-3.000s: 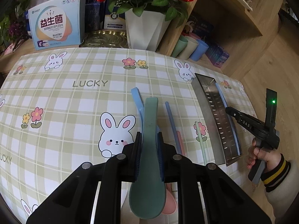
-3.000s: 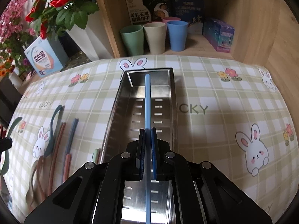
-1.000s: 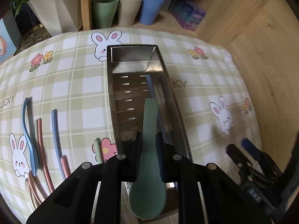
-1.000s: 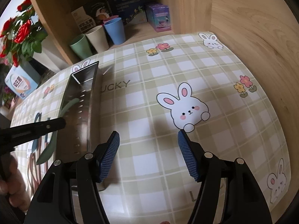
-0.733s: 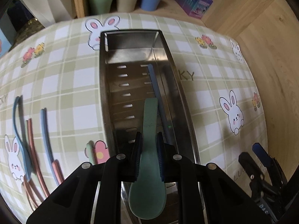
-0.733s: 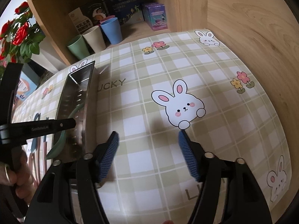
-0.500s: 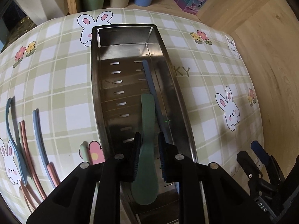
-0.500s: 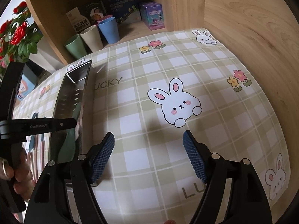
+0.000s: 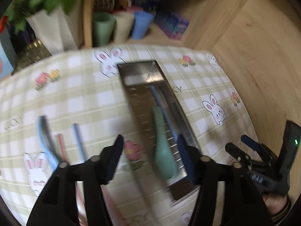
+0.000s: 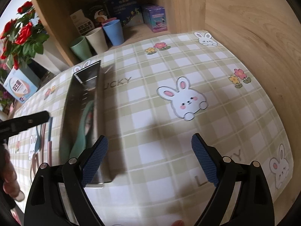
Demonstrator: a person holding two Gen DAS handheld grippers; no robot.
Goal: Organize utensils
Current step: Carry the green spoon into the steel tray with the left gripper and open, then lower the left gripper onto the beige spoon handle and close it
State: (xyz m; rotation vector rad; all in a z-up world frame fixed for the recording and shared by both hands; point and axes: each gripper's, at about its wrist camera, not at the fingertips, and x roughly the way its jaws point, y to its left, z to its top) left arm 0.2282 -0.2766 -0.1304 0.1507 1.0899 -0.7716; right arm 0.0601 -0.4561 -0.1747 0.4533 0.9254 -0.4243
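A long steel tray (image 9: 143,75) lies on the checked tablecloth. A green spoon (image 9: 163,154) and a blue chopstick (image 9: 160,101) lie inside it. My left gripper (image 9: 150,154) is open and empty above the tray's near end. A light blue spoon (image 9: 45,141), pink chopsticks (image 9: 61,145) and a blue chopstick (image 9: 78,137) lie on the cloth left of the tray. My right gripper (image 10: 149,156) is open and empty over the cloth right of the tray (image 10: 82,86); the green spoon (image 10: 82,130) shows inside it. The left wrist view is blurred.
Green, beige and blue cups (image 10: 97,39) and boxes (image 10: 155,17) stand on a wooden shelf behind the table. A white vase of red flowers (image 10: 24,35) and a blue box (image 10: 18,86) stand at the back left. A wooden wall (image 10: 254,37) borders the table's right side.
My left gripper has opened wide and let go of the green spoon, which now lies in the tray. It has pulled back and swung left. My right gripper stayed open, barely shifting.
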